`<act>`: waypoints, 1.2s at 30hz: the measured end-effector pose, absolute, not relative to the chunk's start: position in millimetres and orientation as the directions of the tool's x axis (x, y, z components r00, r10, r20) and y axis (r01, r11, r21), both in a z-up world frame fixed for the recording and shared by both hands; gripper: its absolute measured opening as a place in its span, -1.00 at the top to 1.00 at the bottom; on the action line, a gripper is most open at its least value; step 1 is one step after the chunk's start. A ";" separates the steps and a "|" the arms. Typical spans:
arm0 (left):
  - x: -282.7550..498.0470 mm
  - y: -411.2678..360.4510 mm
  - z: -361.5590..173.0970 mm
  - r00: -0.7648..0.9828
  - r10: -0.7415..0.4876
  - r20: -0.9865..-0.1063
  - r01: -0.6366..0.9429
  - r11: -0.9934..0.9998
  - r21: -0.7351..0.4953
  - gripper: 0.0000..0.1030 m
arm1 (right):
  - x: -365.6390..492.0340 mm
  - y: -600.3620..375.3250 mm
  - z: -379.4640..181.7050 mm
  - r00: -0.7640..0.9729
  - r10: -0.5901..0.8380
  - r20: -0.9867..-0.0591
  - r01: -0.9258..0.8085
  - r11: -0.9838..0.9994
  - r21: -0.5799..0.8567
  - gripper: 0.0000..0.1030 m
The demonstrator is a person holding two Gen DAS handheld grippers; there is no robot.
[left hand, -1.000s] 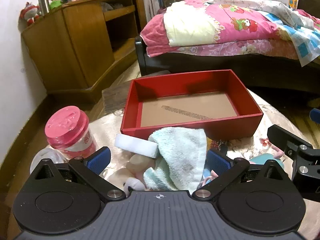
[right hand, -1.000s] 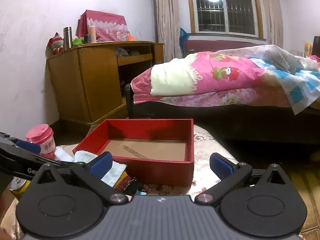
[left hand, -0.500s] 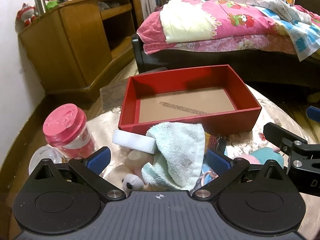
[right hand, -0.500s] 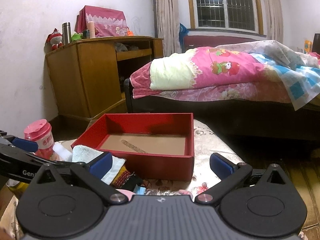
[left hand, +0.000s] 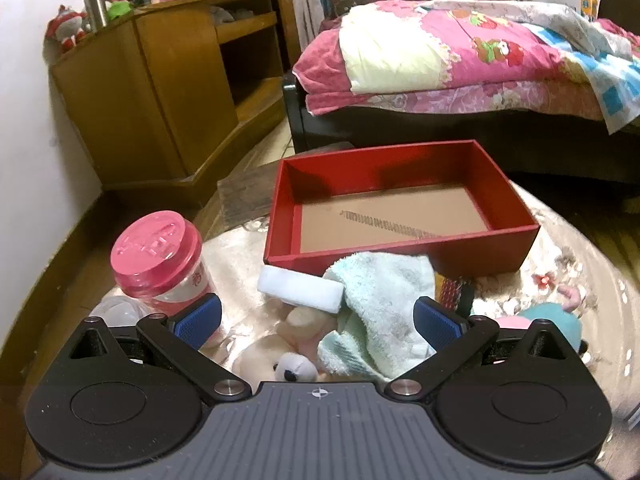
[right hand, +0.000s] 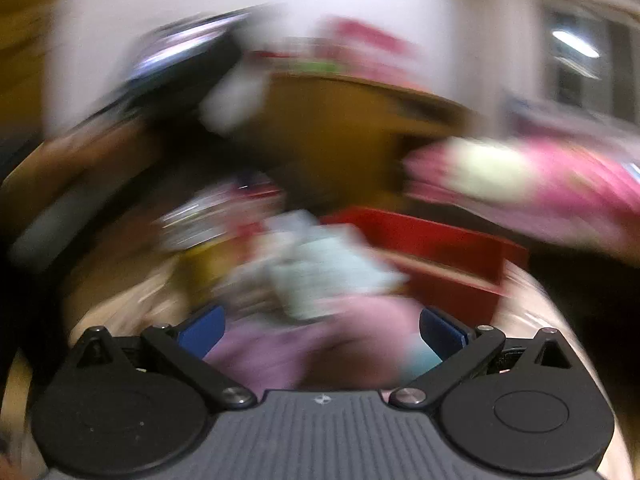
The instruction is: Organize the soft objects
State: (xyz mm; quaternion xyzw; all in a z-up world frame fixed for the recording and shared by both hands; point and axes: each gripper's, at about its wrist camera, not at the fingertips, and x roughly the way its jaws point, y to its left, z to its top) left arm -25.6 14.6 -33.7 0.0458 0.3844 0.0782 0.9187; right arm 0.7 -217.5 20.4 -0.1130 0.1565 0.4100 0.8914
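Note:
An empty red box (left hand: 400, 208) with a brown floor sits on the round table. In front of it lies a pile of soft things: a pale green towel (left hand: 380, 304), a white sponge block (left hand: 298, 288), a beige plush bear (left hand: 288, 356) and a pink and teal plush (left hand: 548, 320). My left gripper (left hand: 318, 322) is open just above the pile, holding nothing. The right wrist view is heavily blurred; my right gripper (right hand: 322, 330) is open over a pink plush (right hand: 320, 344), with the towel (right hand: 324, 276) and red box (right hand: 432, 248) beyond.
A jar with a pink lid (left hand: 160, 256) stands at the table's left, next to a clear plastic item (left hand: 116, 308). A wooden cabinet (left hand: 160, 92) is at the back left and a bed with pink bedding (left hand: 460, 60) behind the table.
My right gripper has swung fast to the left and down toward the pile, blurring its view, and has left the left wrist view. My left gripper has drawn back slightly.

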 end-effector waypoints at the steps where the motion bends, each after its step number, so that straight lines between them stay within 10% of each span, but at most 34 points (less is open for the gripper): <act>1: -25.4 14.5 -32.2 0.694 0.169 -0.700 -0.105 0.985 0.134 -0.89 | -9.9 -206.8 7.2 0.545 0.746 -0.382 -0.832 0.537 -0.138 -0.53; 6: -24.1 11.5 -29.1 0.698 0.130 -0.705 -0.075 0.991 0.110 -0.89 | -6.1 -160.1 -51.3 0.290 0.784 -0.549 -0.951 0.171 -0.258 -0.53; 10: -18.1 6.6 -30.2 0.694 0.125 -0.709 -0.057 0.991 0.119 -0.90 | 34.7 -151.5 -59.9 0.162 0.800 -0.578 -0.985 0.163 -0.050 -0.54; 36: -40.4 18.9 -18.8 0.723 0.026 -0.690 0.009 0.999 0.048 -0.89 | 31.5 -155.2 -58.9 0.171 0.798 -0.578 -0.985 0.147 -0.089 -0.54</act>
